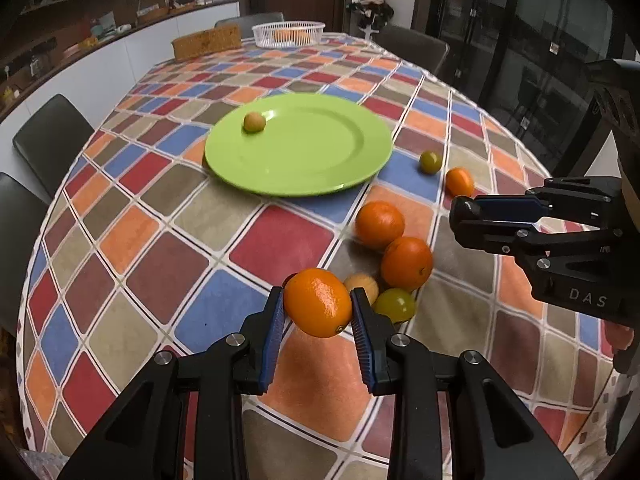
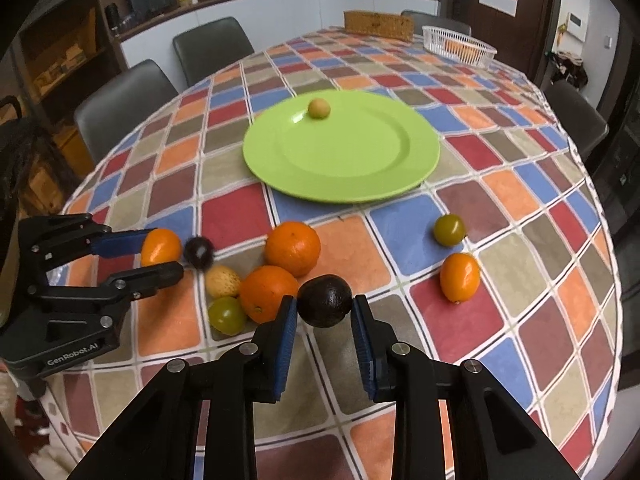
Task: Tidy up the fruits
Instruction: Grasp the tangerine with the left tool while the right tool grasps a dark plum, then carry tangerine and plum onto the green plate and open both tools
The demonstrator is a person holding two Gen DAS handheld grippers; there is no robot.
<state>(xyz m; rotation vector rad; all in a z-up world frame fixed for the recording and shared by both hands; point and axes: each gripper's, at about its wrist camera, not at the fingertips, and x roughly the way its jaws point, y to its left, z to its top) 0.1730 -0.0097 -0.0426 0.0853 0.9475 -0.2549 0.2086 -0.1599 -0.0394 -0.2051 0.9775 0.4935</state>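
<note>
The left gripper (image 1: 318, 304) pinches an oval orange kumquat (image 1: 318, 303) between its blue pads, lifted off the cloth. The right gripper (image 2: 324, 306) is clamped on a dark round fruit (image 2: 325, 301). Below them a checked tablecloth (image 2: 460, 320) in red, blue, orange and tan squares covers a long table. On it lie two oranges (image 2: 293, 247), a pale yellow fruit (image 2: 222, 281), two green fruits (image 2: 227, 314) and another kumquat (image 2: 460, 277). Further off sits a green plate (image 2: 342, 146) with one small yellow fruit (image 2: 319, 108) near its far rim. At the far end stand a white basket (image 2: 458, 45) and a woven box (image 2: 378, 25). Dark chairs (image 2: 120, 108) ring the table; a white counter (image 2: 280, 8) runs behind
</note>
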